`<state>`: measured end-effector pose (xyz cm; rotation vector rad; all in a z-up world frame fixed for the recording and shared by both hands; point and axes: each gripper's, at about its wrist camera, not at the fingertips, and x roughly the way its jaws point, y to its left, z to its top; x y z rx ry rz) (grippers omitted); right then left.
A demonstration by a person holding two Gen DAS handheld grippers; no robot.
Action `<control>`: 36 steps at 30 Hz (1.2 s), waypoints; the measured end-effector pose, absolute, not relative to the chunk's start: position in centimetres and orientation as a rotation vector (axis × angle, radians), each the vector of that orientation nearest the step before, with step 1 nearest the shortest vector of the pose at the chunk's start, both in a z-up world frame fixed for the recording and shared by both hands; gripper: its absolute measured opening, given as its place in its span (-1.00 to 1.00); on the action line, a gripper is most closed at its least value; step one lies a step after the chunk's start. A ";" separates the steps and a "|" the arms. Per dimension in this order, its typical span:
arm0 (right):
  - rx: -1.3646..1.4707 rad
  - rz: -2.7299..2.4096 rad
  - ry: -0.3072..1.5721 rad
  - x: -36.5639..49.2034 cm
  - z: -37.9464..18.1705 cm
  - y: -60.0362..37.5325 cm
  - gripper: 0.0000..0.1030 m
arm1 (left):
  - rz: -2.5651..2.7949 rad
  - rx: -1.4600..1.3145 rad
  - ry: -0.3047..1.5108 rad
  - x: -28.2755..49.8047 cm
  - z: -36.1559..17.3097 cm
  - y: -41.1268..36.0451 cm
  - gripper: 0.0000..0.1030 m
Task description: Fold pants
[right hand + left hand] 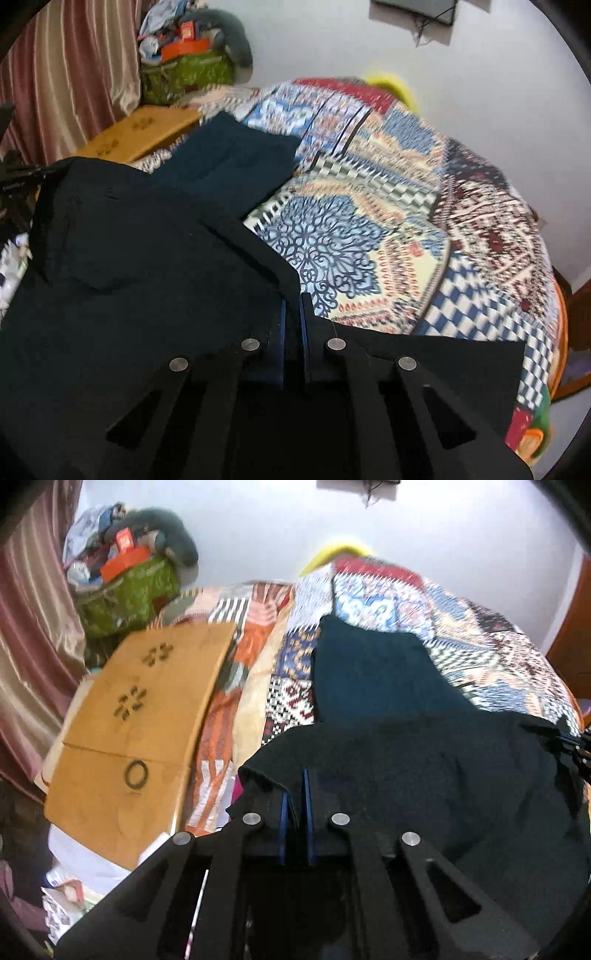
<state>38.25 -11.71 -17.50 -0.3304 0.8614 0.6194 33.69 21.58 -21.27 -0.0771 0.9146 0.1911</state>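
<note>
Dark navy pants (424, 760) lie on a patterned bedspread (461, 627), one end lifted toward me. My left gripper (295, 786) is shut on the left corner of the lifted pants edge; cloth sits between its blue pads. In the right wrist view the pants (140, 251) spread to the left, and my right gripper (293, 310) is shut on the right corner of the same edge. The far part of the pants (236, 158) lies flat on the bed. The other gripper's dark frame (580, 749) shows at the right edge of the left wrist view.
A folded brown cardboard box (136, 731) lies on the bed to the left. A green bag with an orange box and clothes (129, 587) is piled by the wall. A pink curtain (29, 646) hangs on the left. The bedspread (406, 240) stretches to the right.
</note>
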 end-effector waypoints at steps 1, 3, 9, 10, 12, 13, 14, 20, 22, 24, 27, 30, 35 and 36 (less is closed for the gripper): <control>-0.333 0.620 0.843 37.7 -16.9 -11.8 -0.90 | 0.185 -0.074 0.900 33.1 -20.4 21.3 -0.86; -0.344 0.603 0.782 36.1 -15.1 -12.6 -0.90 | 0.173 -0.080 0.870 31.6 -18.8 20.8 -0.86; -0.283 0.602 0.744 31.8 -11.4 -15.3 -0.90 | 0.161 -0.075 0.818 27.1 -16.1 19.4 -0.86; -0.276 0.604 0.742 31.1 -11.1 -15.5 -0.90 | 0.161 -0.072 0.814 26.4 -15.9 19.1 -0.86; -0.258 0.610 0.739 29.2 -10.5 -16.1 -0.90 | 0.158 -0.083 0.807 24.7 -15.5 18.9 -0.86; -0.254 0.612 0.735 28.5 -10.3 -16.4 -0.90 | 0.153 -0.094 0.805 23.8 -15.3 18.9 -0.86; -0.251 0.613 0.731 27.3 -10.2 -16.7 -0.90 | 0.152 -0.102 0.805 23.2 -15.3 18.8 -0.86; -0.212 0.631 0.751 22.3 -10.9 -17.6 -0.90 | 0.148 -0.144 0.818 17.8 -16.0 18.7 -0.86; -0.210 0.636 0.758 21.0 -11.3 -17.7 -0.90 | 0.165 -0.143 0.835 16.5 -16.7 18.7 -0.86; -0.215 0.643 0.769 19.4 -12.0 -17.7 -0.90 | 0.188 -0.131 0.853 15.2 -17.7 18.6 -0.86; -0.206 0.650 0.791 18.0 -12.9 -17.5 -0.89 | 0.198 -0.139 0.883 13.6 -19.3 18.5 -0.86; -0.195 0.652 0.825 16.8 -14.2 -17.6 -0.89 | 0.214 -0.137 0.912 12.2 -21.0 18.3 -0.85; -0.141 0.654 0.883 15.4 -15.9 -18.5 -0.86 | 0.217 -0.188 1.005 10.2 -24.4 18.1 -0.83; -0.126 0.654 0.899 15.3 -16.1 -18.7 -0.86 | 0.222 -0.186 1.019 9.9 -24.8 18.1 -0.83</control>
